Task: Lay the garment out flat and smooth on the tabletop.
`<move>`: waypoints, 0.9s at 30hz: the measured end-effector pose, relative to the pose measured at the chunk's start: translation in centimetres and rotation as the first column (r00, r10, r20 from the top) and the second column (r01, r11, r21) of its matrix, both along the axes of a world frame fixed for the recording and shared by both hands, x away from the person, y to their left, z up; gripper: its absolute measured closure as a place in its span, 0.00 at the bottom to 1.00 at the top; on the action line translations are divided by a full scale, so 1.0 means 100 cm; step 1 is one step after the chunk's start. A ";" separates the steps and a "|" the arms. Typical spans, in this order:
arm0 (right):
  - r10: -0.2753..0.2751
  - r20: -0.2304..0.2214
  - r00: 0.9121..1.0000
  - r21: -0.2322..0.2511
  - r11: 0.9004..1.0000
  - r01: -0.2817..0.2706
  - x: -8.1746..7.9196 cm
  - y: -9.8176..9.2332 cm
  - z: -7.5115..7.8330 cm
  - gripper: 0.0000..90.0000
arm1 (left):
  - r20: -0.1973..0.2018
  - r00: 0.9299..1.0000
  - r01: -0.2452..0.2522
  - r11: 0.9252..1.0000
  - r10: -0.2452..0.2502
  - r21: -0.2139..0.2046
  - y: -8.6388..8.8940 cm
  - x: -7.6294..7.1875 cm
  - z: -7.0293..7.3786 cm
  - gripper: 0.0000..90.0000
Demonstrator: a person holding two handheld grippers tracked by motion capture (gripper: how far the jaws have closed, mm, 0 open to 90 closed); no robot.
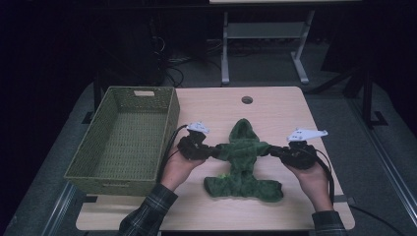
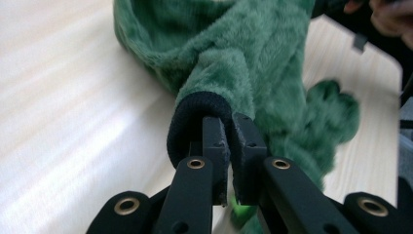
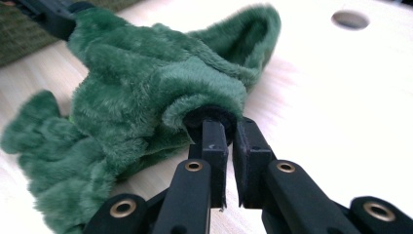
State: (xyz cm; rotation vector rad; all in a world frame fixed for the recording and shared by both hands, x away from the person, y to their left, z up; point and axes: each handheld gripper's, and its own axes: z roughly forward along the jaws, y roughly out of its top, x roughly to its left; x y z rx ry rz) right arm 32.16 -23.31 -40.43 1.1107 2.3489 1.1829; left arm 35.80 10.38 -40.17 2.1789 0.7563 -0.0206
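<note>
We are working at the desk [image 1: 275,206], the woven basket [image 1: 125,140] sitting at its left. The green fleece garment [image 1: 244,162] is lying mid-desk, and we are clenching its dark cuffs: left gripper [image 1: 212,152] one sleeve, right gripper [image 1: 273,151] the other.

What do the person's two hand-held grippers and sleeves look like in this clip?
Both the left hand-held gripper and the right hand-held gripper are black with brass-coloured rivets, each topped by a pale grey three-cornered plate and trailing a black cable. The sleeves are dark plaid.
</note>
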 end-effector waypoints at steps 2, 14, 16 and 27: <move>0.009 -0.021 1.000 -0.010 1.000 -0.010 0.005 0.003 -0.008 0.94 | -0.031 0.999 -0.006 1.000 0.007 0.027 -0.001 -0.001 -0.012 0.95; -0.009 -0.161 0.987 -0.085 0.996 -0.005 0.021 0.005 -0.055 0.94 | -0.051 0.999 0.000 0.994 0.006 0.113 -0.009 0.014 -0.051 0.95; -0.012 -0.163 0.987 -0.084 0.996 -0.001 0.021 0.005 -0.058 0.94 | -0.051 0.999 -0.007 0.993 0.013 0.117 -0.010 0.015 -0.054 0.95; -0.006 -0.159 0.987 -0.079 0.997 -0.007 0.018 0.003 -0.057 0.82 | -0.051 0.999 -0.012 0.992 0.018 0.125 -0.012 0.017 -0.046 0.71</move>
